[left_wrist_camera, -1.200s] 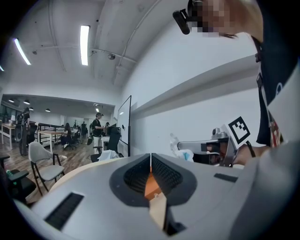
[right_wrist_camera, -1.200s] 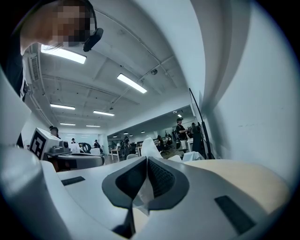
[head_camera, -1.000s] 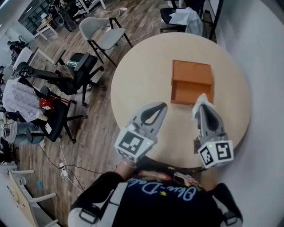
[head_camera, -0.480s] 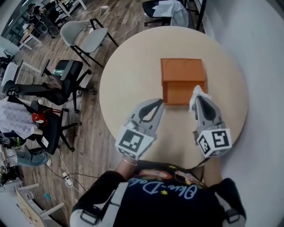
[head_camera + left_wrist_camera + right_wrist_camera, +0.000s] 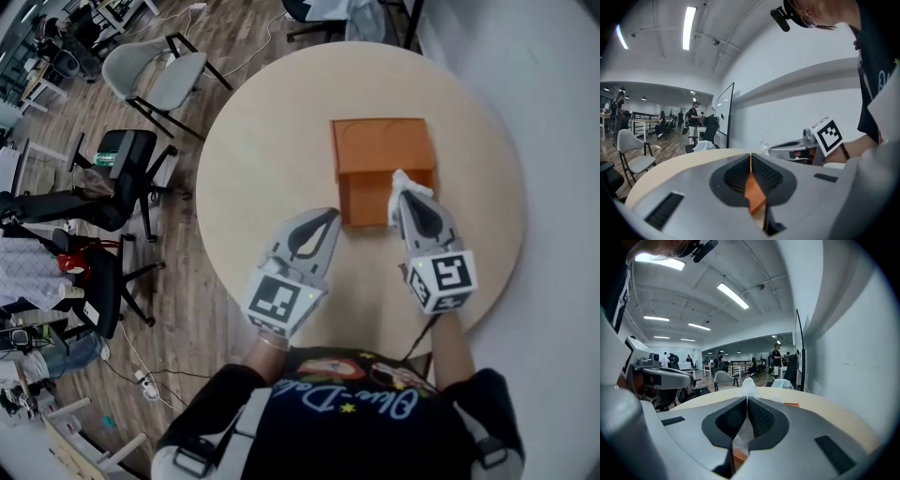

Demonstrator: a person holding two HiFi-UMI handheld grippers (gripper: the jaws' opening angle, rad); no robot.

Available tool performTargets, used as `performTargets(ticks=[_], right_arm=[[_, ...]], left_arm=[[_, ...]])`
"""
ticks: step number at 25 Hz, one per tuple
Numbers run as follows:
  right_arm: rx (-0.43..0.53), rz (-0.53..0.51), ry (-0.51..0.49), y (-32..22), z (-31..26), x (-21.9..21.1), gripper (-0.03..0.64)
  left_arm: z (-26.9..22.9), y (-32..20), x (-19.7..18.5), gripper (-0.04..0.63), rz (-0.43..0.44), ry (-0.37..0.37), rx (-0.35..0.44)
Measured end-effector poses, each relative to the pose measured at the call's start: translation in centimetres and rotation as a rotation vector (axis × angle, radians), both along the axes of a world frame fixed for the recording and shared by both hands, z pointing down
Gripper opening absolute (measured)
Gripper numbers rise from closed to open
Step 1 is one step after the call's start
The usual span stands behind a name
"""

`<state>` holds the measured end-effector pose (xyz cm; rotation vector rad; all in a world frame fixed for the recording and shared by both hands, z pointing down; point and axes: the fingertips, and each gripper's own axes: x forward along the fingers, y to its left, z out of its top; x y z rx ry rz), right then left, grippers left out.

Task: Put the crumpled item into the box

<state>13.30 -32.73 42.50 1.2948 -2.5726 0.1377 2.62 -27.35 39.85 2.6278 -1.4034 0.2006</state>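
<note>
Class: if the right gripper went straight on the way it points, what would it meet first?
Probably the orange box: the right gripper, shut on the crumpled white item, points right at it, though depth is unclear.

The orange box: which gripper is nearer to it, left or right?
Right. The right gripper, shut on the crumpled item, reaches over the box; the left gripper is beside its near left corner.

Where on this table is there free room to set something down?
Bare: the table left of the box, out to its rim. Crowded: the box's near side, by the left gripper and the right gripper holding the crumpled item.
</note>
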Motion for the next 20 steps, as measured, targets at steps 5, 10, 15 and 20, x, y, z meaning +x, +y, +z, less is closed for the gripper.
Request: performTargets(ticks=[5,10,15,20], right_arm=[[-0.053,-0.002,0.052,-1.5,2.6,-1.0,0.003],[-0.107,-0.012,0.11,-2.5,5.8,-1.8,0.003],[-0.165,-0.038,0.167,-3.0,8.1,-2.7,0.003],[-0.209,-0.066,0.232,-3.3,10.3,-3.1,0.003]], left_arm=[[1.6,-1.2,-0.9,-0.008,-0.013,0.005,-0.022],[3.1,-2.0,-1.6,-0.008,-0.021,0.01,-0.046],[4.0,-2.5,-2.1,-0.008,-0.028,0.01,-0.065],[4.6,-2.9,-2.5,-0.008,-0.036,0.014,-0.075]])
